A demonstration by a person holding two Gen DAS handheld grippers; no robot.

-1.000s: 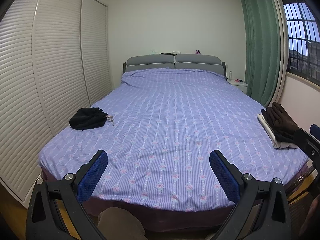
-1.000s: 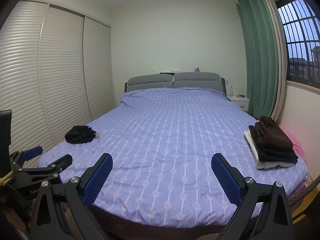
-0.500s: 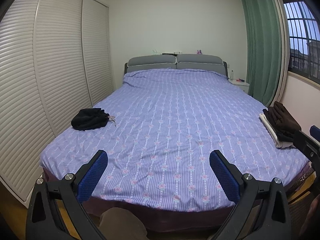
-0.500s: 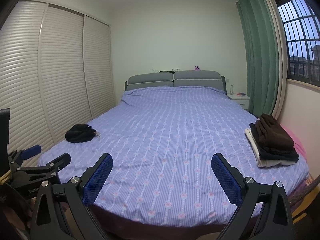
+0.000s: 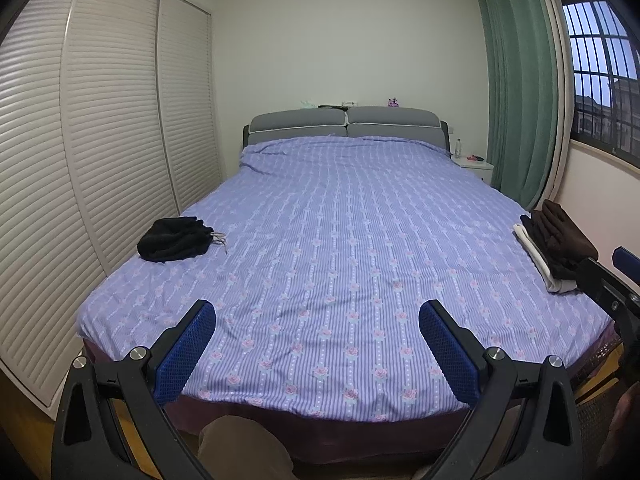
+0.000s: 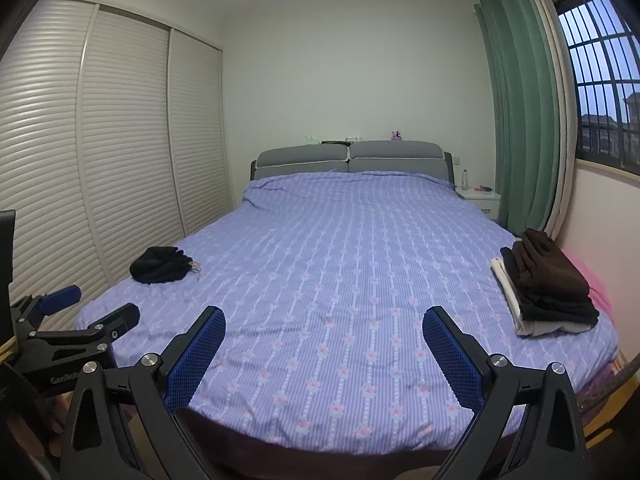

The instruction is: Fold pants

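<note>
A crumpled black pair of pants (image 5: 174,239) lies on the left side of the bed (image 5: 340,240); it also shows in the right wrist view (image 6: 160,266). A stack of folded dark and white garments (image 5: 554,246) sits at the bed's right edge, and it shows in the right wrist view (image 6: 544,286) too. My left gripper (image 5: 316,312) is open and empty, held above the foot of the bed. My right gripper (image 6: 324,316) is open and empty, also above the foot of the bed. Each gripper shows at the edge of the other's view.
White louvred wardrobe doors (image 5: 80,140) line the left wall. A grey headboard (image 5: 346,124) stands at the far end. A white nightstand (image 5: 472,164), green curtain (image 5: 520,92) and barred window (image 6: 604,88) are on the right. A pink item (image 6: 596,284) lies behind the stack.
Both grippers have drawn slightly back and up from the bed; the view has tilted a little. Both stay open and empty. The clothes have not moved.
</note>
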